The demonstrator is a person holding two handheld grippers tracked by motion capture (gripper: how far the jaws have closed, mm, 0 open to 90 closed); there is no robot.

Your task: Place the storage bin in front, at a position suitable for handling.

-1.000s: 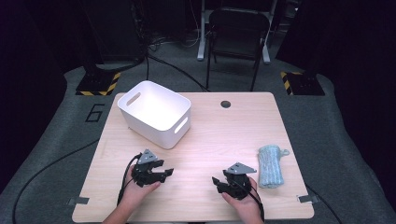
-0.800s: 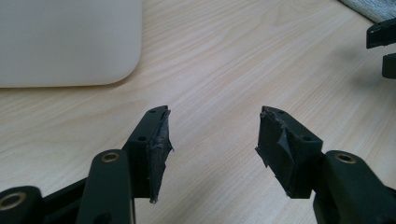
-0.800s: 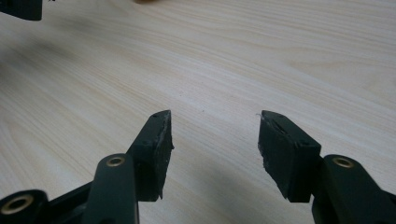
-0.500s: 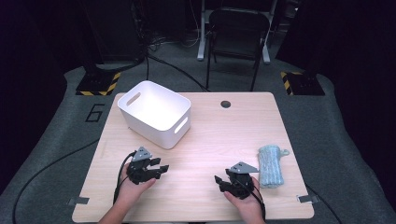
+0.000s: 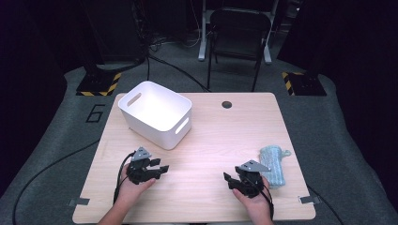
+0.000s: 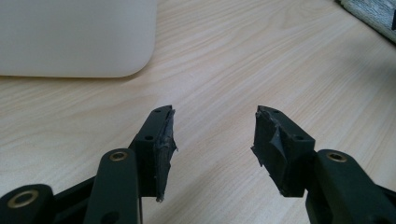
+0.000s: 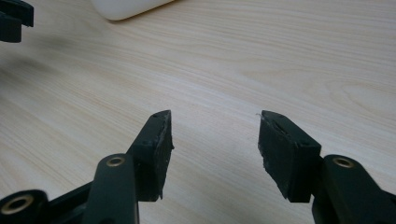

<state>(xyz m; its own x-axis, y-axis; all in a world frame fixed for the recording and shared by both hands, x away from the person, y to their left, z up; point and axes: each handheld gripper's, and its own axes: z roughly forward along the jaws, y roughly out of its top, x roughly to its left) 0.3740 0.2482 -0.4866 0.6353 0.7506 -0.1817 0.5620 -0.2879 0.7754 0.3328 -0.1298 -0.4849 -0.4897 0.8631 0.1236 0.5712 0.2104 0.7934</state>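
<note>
Table (image 5: 220,140) bare at centre; white bin (image 5: 155,112) at 10 o'clock, rolled blue cloth (image 5: 274,164) at 4 o'clock, just beside right gripper (image 5: 237,180), jaws apart, empty. Left gripper (image 5: 157,169) has shifted slightly, jaws just narrowed, nothing between; pickup not begun

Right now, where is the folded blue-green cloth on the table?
In the high view the folded cloth lies near the table's right edge, just right of the right gripper, far from the white bin at the back left.
</note>
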